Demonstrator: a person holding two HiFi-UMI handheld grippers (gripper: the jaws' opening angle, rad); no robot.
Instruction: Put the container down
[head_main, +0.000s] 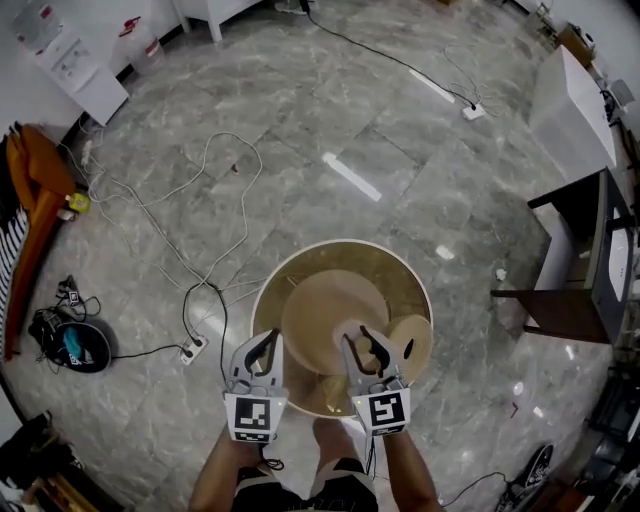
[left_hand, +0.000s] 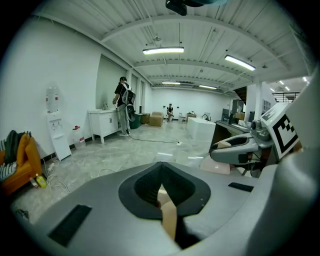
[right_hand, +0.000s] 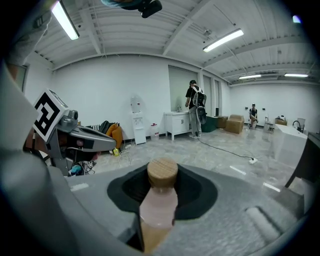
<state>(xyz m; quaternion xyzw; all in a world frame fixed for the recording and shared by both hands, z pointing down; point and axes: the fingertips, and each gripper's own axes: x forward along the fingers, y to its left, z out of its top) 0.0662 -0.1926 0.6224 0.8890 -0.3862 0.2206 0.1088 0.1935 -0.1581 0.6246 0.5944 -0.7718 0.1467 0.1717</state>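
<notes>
Grey marble floor (head_main: 300, 130) fills the head view, crossed by white cables (head_main: 215, 190). Low in the middle is the container (head_main: 395, 272), a round tub with a pale rim and a golden inner wall. A large tan disc (head_main: 330, 315) lies in it, and a smaller tan disc (head_main: 412, 340) sits toward its right side. From above I cannot tell whether its base touches the floor.

A white power strip (head_main: 190, 350) lies just left of the container and a dark bench (head_main: 560, 310) stands to its right. An orange seat (head_main: 35, 190) is well away on the left.

The only clear markings are the black-and-white square patterns on the two marker cubes, one on the left (head_main: 251, 417) and one on the right (head_main: 380, 409). A printed sheet (head_main: 40, 25) far up-left of the container is too small to read.

Both bare forearms come in from the bottom edge, side by side. The left gripper (head_main: 255, 350) and the right gripper (head_main: 365, 350) sit at the container's near rim, pointing forward and a little downward.

In the left gripper view, the left gripper (left_hand: 162, 192) has its fingers nearly together. They are pinched on a thin tan strip (left_hand: 168, 217) of the container's edge.

In the right gripper view, the right gripper (right_hand: 161, 200) has its fingers partway apart. They are clamped on a pink piece (right_hand: 160, 202) with a round wooden cap, standing upright between them.

Beyond it, a person (right_hand: 194, 107) stands at a white cabinet (right_hand: 177, 122).
</notes>
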